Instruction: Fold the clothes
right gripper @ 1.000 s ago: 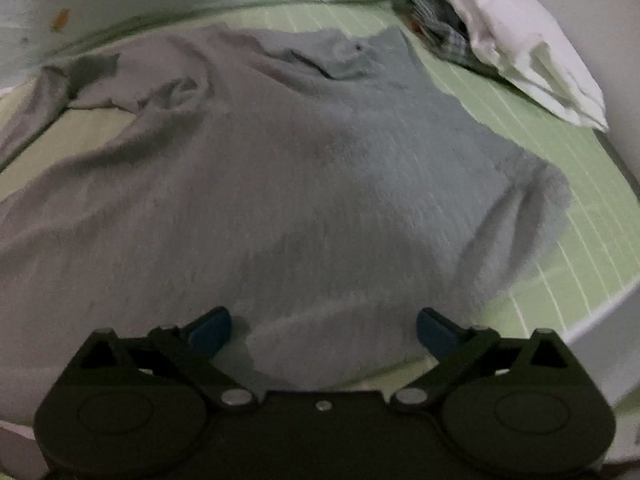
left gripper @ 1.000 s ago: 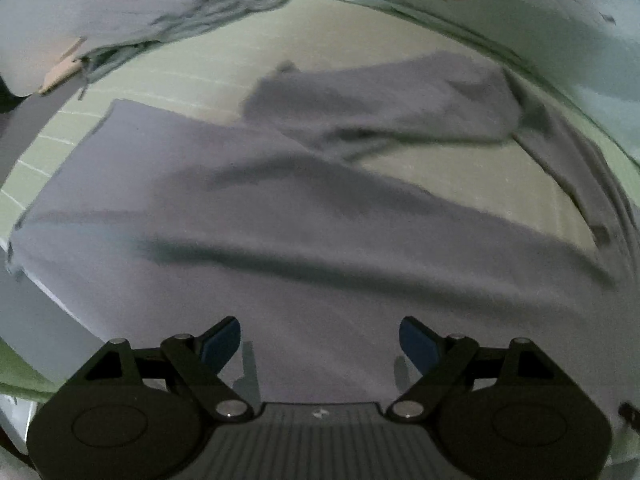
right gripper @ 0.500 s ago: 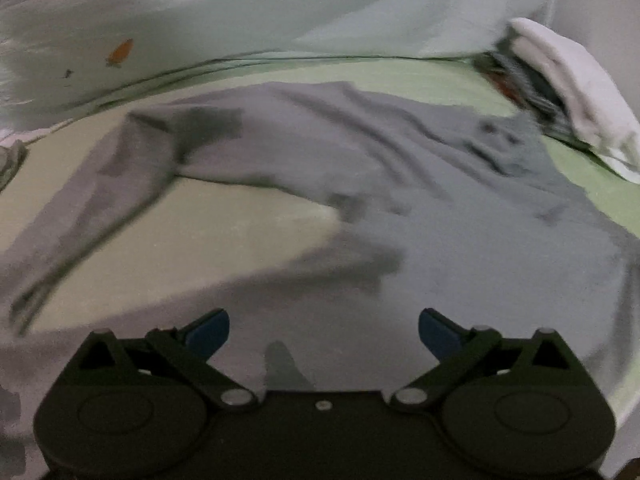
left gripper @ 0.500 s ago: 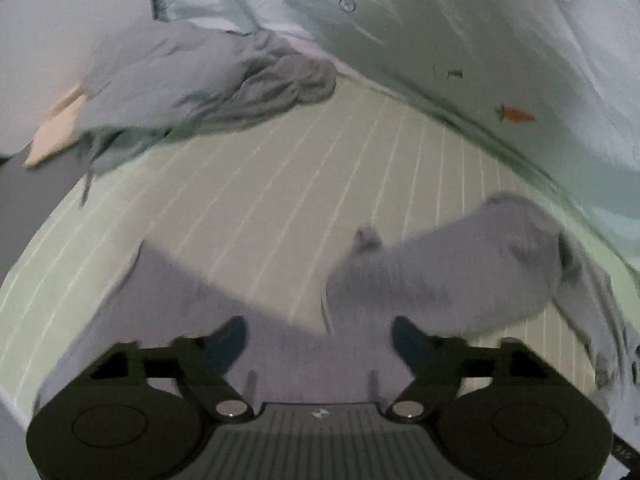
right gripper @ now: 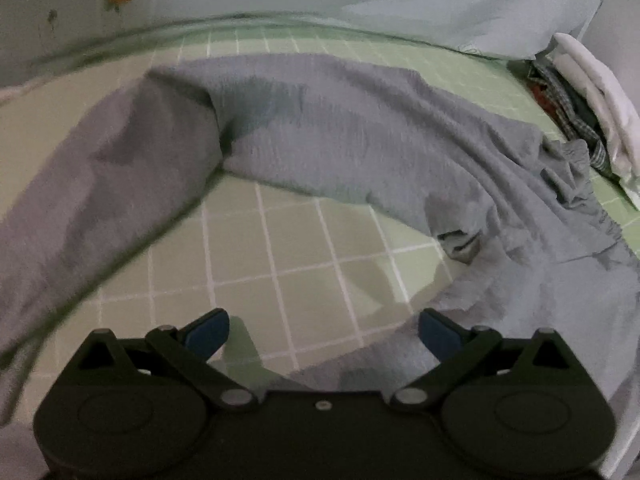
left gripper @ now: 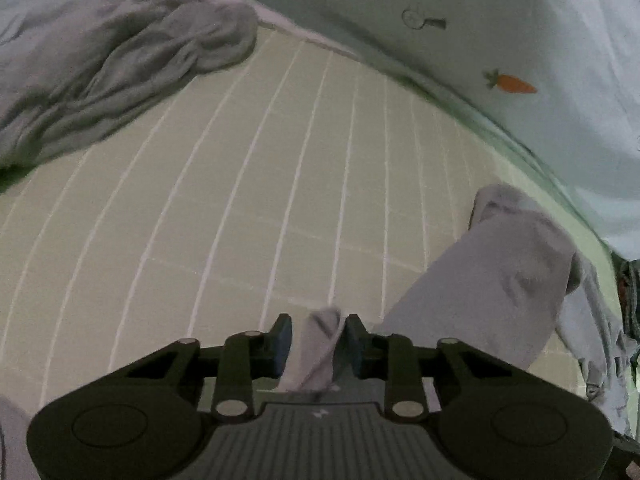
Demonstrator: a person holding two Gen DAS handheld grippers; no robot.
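Observation:
A grey long-sleeved top (right gripper: 360, 128) lies spread on the green gridded mat (right gripper: 280, 248), its body to the right and one sleeve (right gripper: 100, 200) running down to the left. In the left wrist view the same sleeve (left gripper: 492, 280) crosses the lower right. My left gripper (left gripper: 316, 338) is shut on a bunched fold of the grey fabric, which stands up between the blue pads (left gripper: 280, 340). My right gripper (right gripper: 324, 330) hangs open just above the mat, its right finger near the top's lower edge, with nothing between the pads.
A second crumpled grey garment (left gripper: 112, 52) lies at the mat's far left. A pale sheet with a carrot print (left gripper: 508, 82) rises behind the mat. Folded white and checked clothes (right gripper: 580, 100) are stacked at the far right.
My left gripper went from open over the spread top to shut on a fold of its grey fabric. Both views have swung forward, and the top's body has bunched toward the right.

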